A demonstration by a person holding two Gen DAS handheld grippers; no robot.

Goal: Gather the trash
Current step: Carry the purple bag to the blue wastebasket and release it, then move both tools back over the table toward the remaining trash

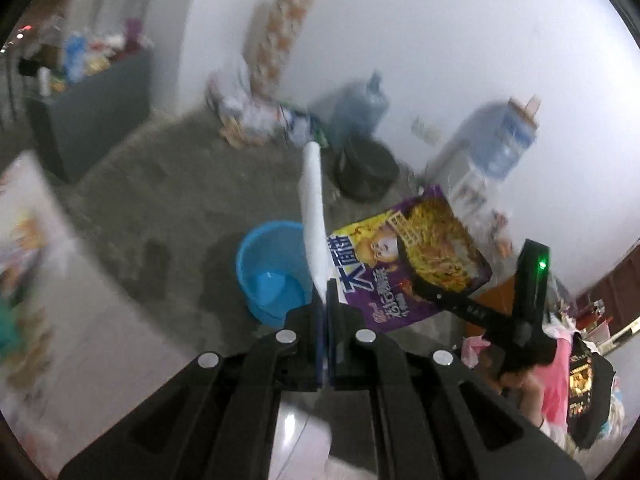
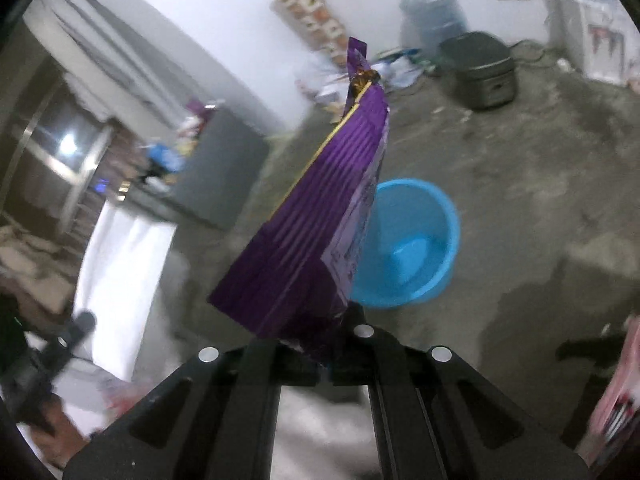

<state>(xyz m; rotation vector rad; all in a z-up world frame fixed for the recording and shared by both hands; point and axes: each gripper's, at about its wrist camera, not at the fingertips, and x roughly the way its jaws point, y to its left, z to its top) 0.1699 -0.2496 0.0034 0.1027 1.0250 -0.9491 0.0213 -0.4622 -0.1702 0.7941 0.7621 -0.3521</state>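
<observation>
Purple packet [image 2: 320, 216]: clamped in the right gripper [image 2: 324, 354], it sticks up and forward from the tips.
White wrapper [image 1: 314, 216]: pinched edge-on in the left gripper [image 1: 325, 320].
Blue basin [image 2: 416, 240]: on the floor, below both.

The purple noodle packet [image 1: 408, 264] carries large white Chinese characters, of which "大厨" reads clearly, with a line of smaller gold script beneath that blurs out. From the right wrist view its print is unreadable.
</observation>
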